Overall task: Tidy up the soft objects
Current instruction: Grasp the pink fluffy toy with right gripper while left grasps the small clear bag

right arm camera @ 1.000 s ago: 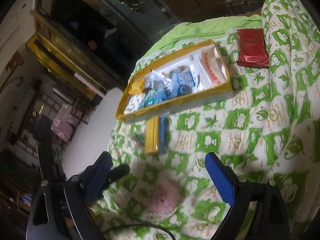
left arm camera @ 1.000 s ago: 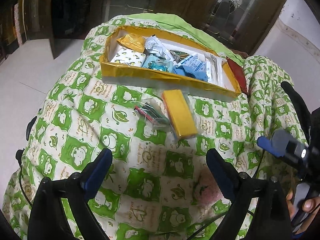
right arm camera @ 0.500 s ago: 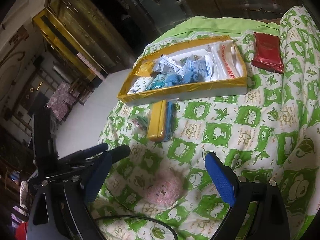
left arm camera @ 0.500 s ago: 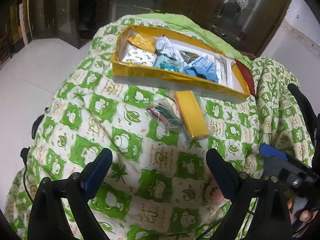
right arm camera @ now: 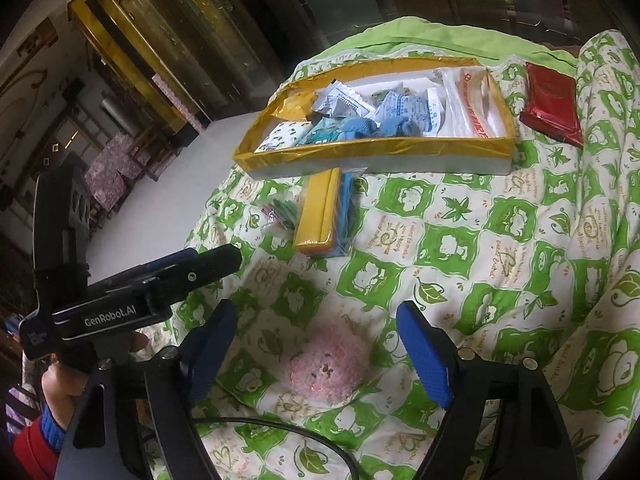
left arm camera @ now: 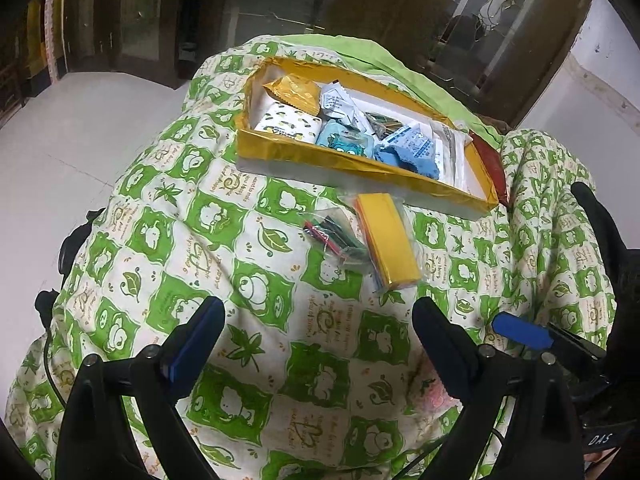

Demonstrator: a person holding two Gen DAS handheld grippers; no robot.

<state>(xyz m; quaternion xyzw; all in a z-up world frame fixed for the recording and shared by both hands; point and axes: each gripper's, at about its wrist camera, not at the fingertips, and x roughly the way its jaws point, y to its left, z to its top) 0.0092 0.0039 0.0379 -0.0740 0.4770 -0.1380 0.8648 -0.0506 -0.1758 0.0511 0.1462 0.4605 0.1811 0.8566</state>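
Nearer now: green-patterned quilt (left arm camera: pixel 256 264), white floor (left arm camera: pixel 80 128).

Two black handheld grippers with blue finger pads.
The left gripper (right arm camera: pixel 208 260) carries white "GenRobot.AI" lettering on its side; the right gripper (right arm camera: pixel 316 344) shows silver screws, with a black cable (right arm camera: pixel 280 428) below. The holder's wrist has a blue cuff over red sleeve (right arm camera: pixel 36 444).
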